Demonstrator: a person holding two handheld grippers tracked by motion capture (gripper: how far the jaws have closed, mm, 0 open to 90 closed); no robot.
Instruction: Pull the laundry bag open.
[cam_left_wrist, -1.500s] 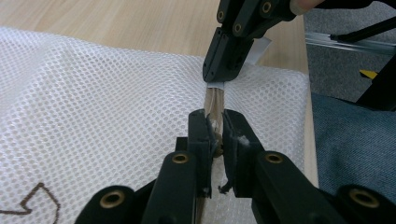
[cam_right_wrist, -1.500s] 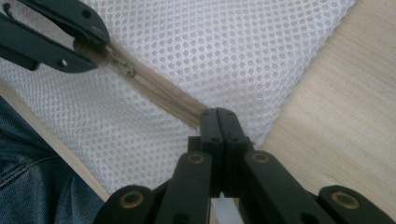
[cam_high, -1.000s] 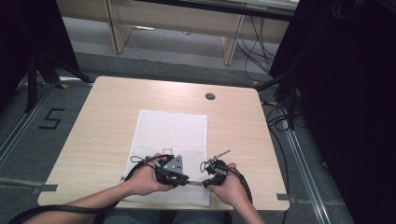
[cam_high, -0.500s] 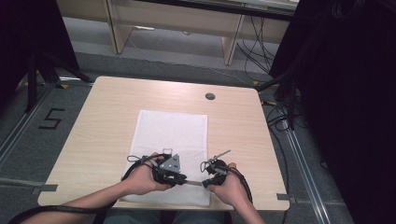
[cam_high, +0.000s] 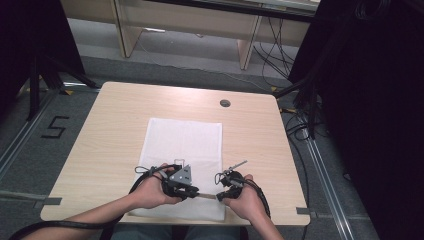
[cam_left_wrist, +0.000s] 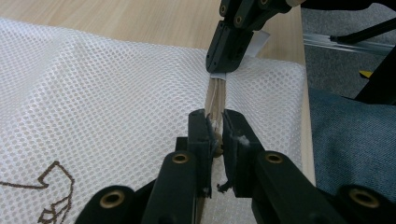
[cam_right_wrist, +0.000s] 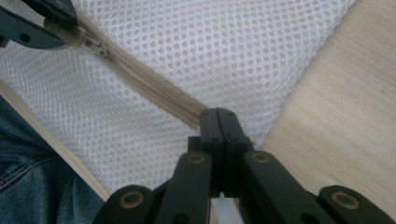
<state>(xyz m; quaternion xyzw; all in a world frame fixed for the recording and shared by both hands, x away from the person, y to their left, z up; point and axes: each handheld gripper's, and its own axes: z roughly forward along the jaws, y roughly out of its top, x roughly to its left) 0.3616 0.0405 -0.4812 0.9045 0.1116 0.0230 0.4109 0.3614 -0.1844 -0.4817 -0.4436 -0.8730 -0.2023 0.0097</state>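
A white mesh laundry bag (cam_high: 184, 160) lies flat on the wooden counter (cam_high: 110, 125), its long axis running from the person's edge of the counter toward the far edge, where a small round grommet (cam_high: 225, 103) sits beyond the bag's far right corner. The bag's tan zipper (cam_right_wrist: 140, 77) runs across the near short end, parallel to the counter's near edge.

The left gripper (cam_left_wrist: 214, 133), seen in the high view at the bag's near end (cam_high: 186, 187), is closed on the zipper pull (cam_left_wrist: 215, 140), jaws nearly together with the slider pinched between them. The right gripper (cam_right_wrist: 218, 122), held just off the bag's near right corner (cam_high: 223, 186), is clamped fully shut on the zipper tape's end at that corner, a white tag (cam_right_wrist: 223, 210) showing beneath its jaws. In the left gripper view the right gripper (cam_left_wrist: 229, 46) appears farther along the zipper, the tan tape stretched straight between the two. A brown line drawing (cam_left_wrist: 51, 186) marks the mesh to the left of the zipper pull. Blue denim (cam_right_wrist: 28, 186) shows past the counter's near edge.
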